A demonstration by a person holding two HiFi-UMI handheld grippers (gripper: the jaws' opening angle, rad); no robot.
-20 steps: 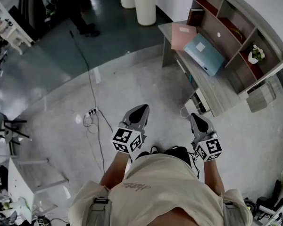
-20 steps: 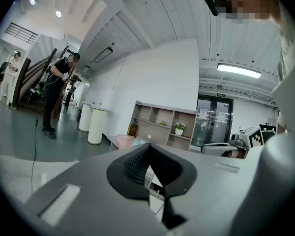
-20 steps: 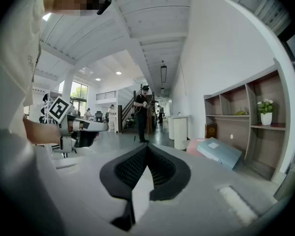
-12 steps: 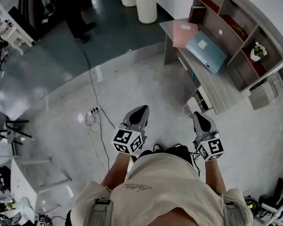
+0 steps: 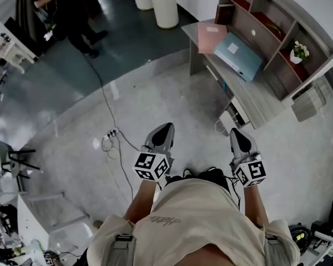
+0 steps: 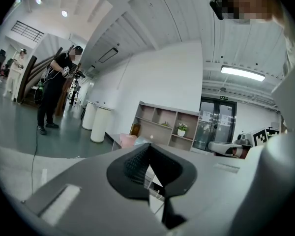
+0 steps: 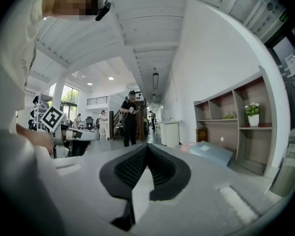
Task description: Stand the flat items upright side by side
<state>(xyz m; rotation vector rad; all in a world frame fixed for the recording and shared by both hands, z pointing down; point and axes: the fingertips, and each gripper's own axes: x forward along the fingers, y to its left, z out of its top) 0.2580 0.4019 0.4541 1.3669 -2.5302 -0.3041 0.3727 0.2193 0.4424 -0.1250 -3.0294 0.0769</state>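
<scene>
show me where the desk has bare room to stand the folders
The half of the desk from the blue binder to the end nearest the person is bare. The far end is crowded: the pink folder lies beside the binder, with a dark book beyond them.

The head view's top edge cuts off the shelf unit (image 5: 250, 24) behind the counter (image 5: 254, 103). The dark book (image 5: 225, 13) by the counter's far end is too small to read. In the left gripper view the body of the left tool (image 6: 149, 145) hides most of the counter, leaving slivers of the pink folder (image 6: 128, 140) and blue folder (image 6: 142, 139) on it.
</scene>
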